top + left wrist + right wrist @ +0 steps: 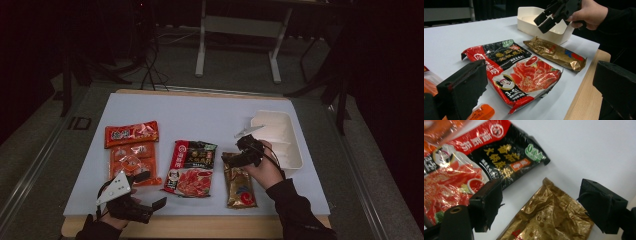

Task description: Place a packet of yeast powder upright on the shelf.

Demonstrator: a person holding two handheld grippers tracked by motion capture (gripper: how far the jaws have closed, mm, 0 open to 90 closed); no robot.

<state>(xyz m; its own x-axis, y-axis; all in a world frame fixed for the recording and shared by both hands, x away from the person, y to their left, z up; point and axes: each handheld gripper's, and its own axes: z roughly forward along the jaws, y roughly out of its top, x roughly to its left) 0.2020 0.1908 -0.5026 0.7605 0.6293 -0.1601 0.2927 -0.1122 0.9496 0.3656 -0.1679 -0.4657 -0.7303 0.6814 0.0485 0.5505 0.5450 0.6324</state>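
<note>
A gold foil packet [240,189] [556,53] [549,220] lies lengthwise at the table's front right. My right gripper [240,159] [548,19] [544,202] hovers over its far end, open, one jaw on either side of the crinkled top edge without pressing on it. Left of the gold packet lies a red and black hotpot-base packet [191,168] [519,72] [474,162]. My left gripper [151,190] [539,90] sits low at the front left corner, open, with nothing between its jaws.
A white plastic tray [295,150] [529,15] stands at the right, just beyond the right hand. Orange-red snack packets [131,149] [481,113] lie at the left. The table's wooden front edge [589,100] runs close under the left gripper.
</note>
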